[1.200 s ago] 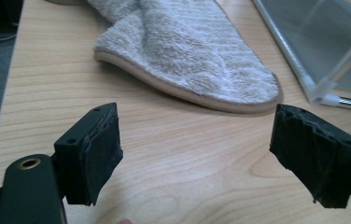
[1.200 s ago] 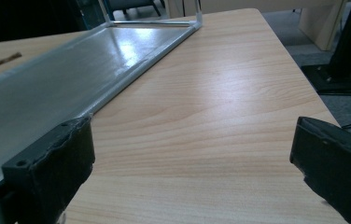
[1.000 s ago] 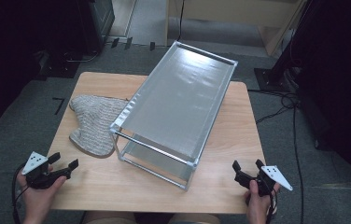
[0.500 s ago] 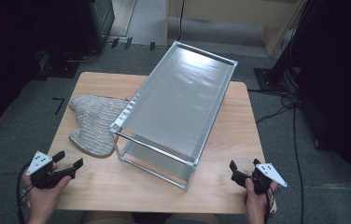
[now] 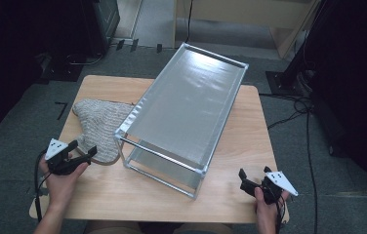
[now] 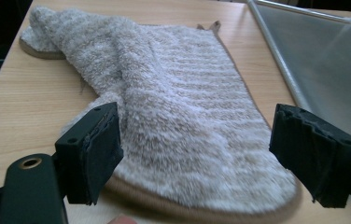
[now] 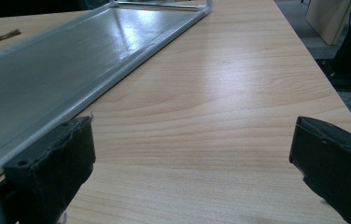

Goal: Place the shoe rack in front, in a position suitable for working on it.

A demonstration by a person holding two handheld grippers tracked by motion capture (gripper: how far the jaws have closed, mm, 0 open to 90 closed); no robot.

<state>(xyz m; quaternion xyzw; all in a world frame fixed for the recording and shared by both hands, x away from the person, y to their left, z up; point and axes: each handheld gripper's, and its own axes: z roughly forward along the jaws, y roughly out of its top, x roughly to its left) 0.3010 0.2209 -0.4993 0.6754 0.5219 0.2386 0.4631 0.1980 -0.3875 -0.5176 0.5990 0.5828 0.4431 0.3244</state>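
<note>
Two hand-held grippers wide, nothing held

Left hand-held gripper [image 5: 85, 154] at 8 o'clock on the counter [image 5: 250, 141], jaws wide, just short of the oven mitt [image 5: 101, 127]; its view shows mitt pile [image 6: 187, 126] between them. Right hand-held gripper [image 5: 251, 181] at 5 o'clock, jaws wide over bare wood; its view shows the metal rack [image 7: 61, 70] base at 10 o'clock.

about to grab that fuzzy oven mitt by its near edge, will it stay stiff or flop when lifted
The mitt will probably flop: it is soft terry cloth lying flat with a fold near the thumb. It looks light, so the open left gripper should lift it easily. Its fuzzy pile likely grips well, though it may drag along the table.
</note>
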